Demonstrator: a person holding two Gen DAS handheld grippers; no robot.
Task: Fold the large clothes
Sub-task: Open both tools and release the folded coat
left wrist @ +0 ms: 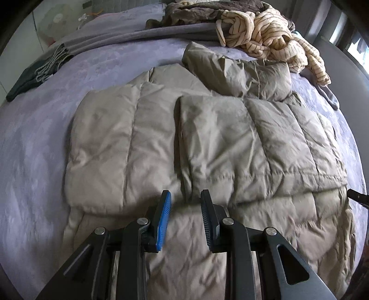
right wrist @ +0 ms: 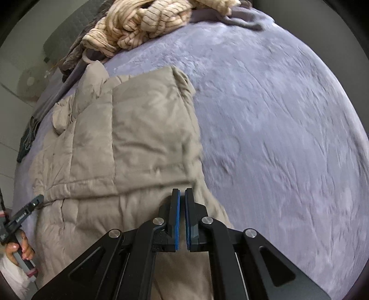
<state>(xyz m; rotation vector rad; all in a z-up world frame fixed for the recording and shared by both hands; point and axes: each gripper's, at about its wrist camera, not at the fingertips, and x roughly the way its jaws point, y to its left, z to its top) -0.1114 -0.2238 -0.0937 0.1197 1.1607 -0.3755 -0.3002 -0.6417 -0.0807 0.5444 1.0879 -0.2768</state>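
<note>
Here the bed (left wrist: 34, 143) spreads under both tongs, carrying the beige padded jacket (left wrist: 207, 138), both sleeves folded in across its front; its long axis runs straight away from the tongs, hem nearest, collar far; the left tongs (left wrist: 185, 198) hang just above the hem's middle, slightly parted, gripping nothing; the right tongs (right wrist: 182, 196) hover over its right edge, pinched nearly together and empty; no containers show.

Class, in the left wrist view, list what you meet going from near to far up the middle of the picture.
left gripper → beige puffer jacket → purple bedspread → grey blanket → brown fleece
</note>
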